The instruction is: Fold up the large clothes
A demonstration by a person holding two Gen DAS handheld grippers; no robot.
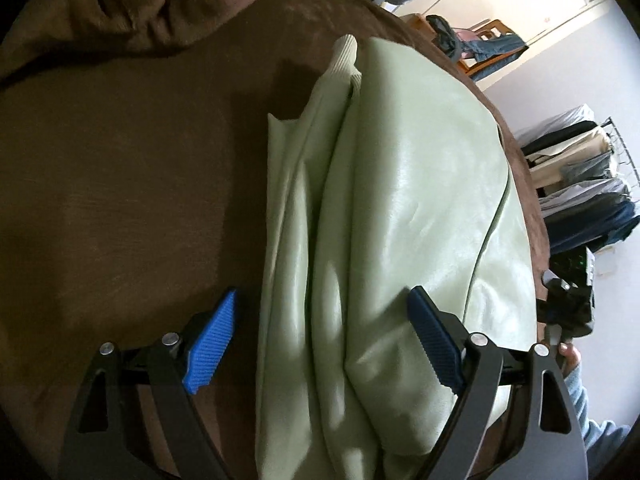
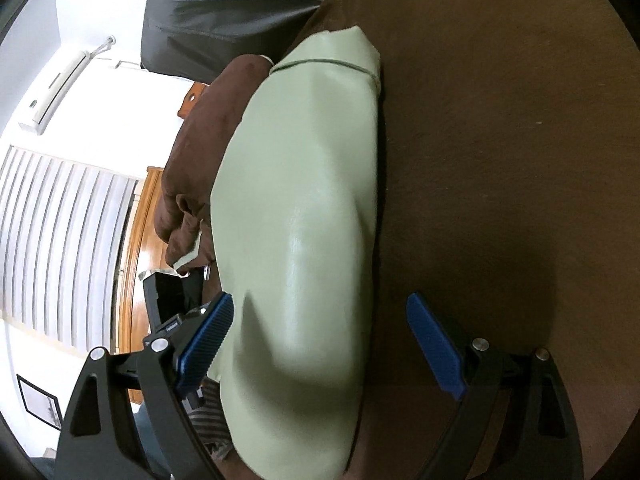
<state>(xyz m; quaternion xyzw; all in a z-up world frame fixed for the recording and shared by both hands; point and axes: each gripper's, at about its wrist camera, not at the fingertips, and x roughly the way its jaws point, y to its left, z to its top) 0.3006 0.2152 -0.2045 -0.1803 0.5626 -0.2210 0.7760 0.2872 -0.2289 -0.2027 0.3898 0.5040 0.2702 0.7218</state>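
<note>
A pale green, shiny leather-like jacket (image 1: 404, 208) lies folded in a long bundle on a brown bed cover (image 1: 120, 200). Its ribbed cuff (image 1: 344, 56) points away at the far end. My left gripper (image 1: 322, 308) is open, its blue pads straddling the near part of the bundle from above. In the right wrist view the same jacket (image 2: 304, 216) lies lengthwise, and my right gripper (image 2: 320, 320) is open over its near end, with the left pad (image 2: 208, 344) beside the jacket's left edge and the right pad (image 2: 436, 352) over the brown cover (image 2: 500, 160).
A brown pillow (image 1: 132, 4) lies at the far left of the bed. A clothes rack (image 1: 588, 184) and a chair with jeans (image 1: 488, 48) stand beyond the bed's right edge. A wooden bed frame (image 2: 140, 248), window blinds (image 2: 60, 240) and a dark grey garment (image 2: 224, 12) show on the right wrist view's left side.
</note>
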